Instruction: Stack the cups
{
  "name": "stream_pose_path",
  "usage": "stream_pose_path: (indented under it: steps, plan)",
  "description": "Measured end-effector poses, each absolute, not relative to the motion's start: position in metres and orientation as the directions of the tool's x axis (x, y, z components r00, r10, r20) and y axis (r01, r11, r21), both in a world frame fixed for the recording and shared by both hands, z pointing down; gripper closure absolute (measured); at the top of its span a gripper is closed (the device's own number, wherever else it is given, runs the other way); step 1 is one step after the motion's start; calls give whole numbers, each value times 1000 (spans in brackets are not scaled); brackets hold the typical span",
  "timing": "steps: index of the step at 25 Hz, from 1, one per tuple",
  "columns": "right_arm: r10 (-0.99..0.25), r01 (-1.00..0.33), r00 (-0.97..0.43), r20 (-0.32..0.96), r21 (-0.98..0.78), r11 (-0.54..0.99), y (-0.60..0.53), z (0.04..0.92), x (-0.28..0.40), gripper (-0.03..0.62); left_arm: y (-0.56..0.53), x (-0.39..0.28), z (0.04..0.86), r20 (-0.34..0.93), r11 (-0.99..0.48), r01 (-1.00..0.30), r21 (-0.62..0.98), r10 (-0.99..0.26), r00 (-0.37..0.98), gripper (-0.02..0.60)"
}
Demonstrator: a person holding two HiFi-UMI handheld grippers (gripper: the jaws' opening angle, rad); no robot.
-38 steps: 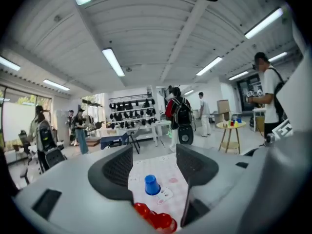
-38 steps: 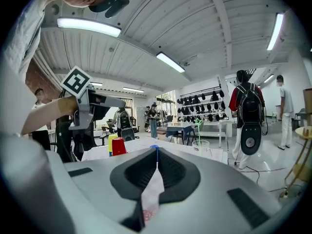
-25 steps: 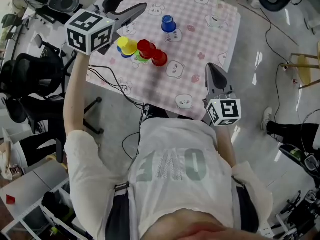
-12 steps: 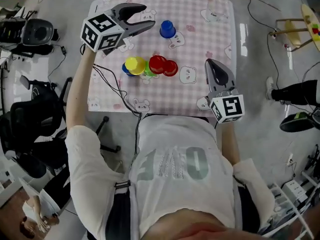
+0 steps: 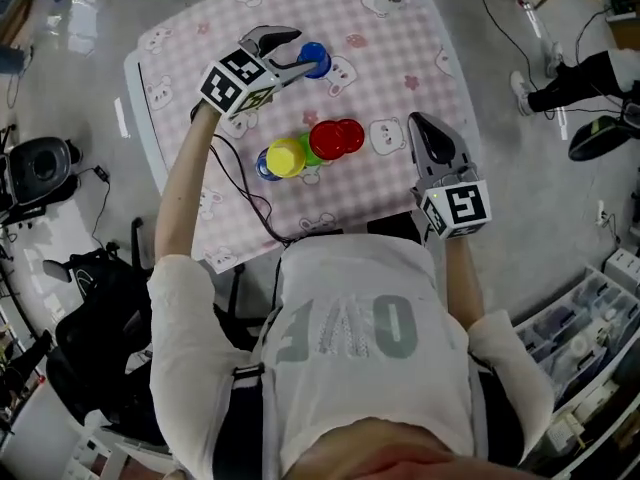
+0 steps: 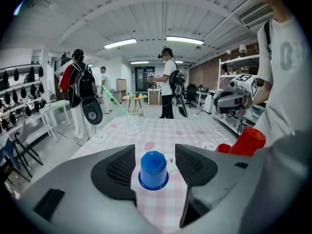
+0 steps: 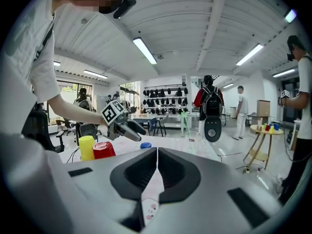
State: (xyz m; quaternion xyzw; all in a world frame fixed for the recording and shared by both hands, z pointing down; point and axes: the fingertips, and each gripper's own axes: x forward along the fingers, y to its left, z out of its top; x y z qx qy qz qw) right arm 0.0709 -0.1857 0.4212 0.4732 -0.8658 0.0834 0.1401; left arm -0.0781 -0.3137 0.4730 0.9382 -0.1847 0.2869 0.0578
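- Head view: a pink checked table is standing on a grey floor among cables and chairs. The blue cup is sitting upside down toward the far side, apart from the yellow cup and red cups clustering nearer.
- The left gripper is reaching around the blue cup; the right gripper is waiting at the near edge.
- Left gripper view: the jaws are gaping wide, and the blue cup is sitting dead centre between them with neither pad touching. Best to be closing gently, low on the wall, keeping it level.
- Right gripper view: the jaws are pressing together, holding nothing.
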Motion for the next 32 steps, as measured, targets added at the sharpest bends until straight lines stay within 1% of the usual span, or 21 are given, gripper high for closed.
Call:
stream_pose_path:
  steps: [4, 12, 17, 20, 23, 27, 30, 32]
  plan:
    - [-804, -851, -489, 338, 19, 525, -196, 423, 64, 565, -321, -77, 501, 590, -937, -350, 14, -274, 760, 311]
    - [-806, -855, -485, 340, 7, 518, -204, 423, 55, 565, -329, -70, 521, 601, -944, -328, 38, -241, 762, 311]
    - [-811, -861, -478, 337, 2, 508, -199, 423, 55, 565, -328, -64, 527, 614, -948, -319, 5, -249, 749, 312]
    - [-814, -865, -473, 336, -4, 501, -196, 425, 57, 565, -325, -66, 533, 625, -946, -325, 6, -250, 739, 350]
    - [-813, -863, -477, 332, -1, 506, -194, 424, 57, 565, -324, -67, 531, 619, -946, -324, 9, -249, 745, 351]
    - [-809, -854, -491, 323, 5, 520, -197, 409, 54, 565, -332, -73, 498, 583, -932, -361, 17, -284, 761, 354]
    - [-811, -853, -494, 314, 6, 522, -196, 403, 56, 565, -333, -73, 451, 514, -920, -391, -5, -337, 788, 356]
    - [-810, -849, -501, 303, 6, 528, -190, 405, 53, 565, -321, -78, 419, 465, -914, -403, -46, -376, 801, 356]
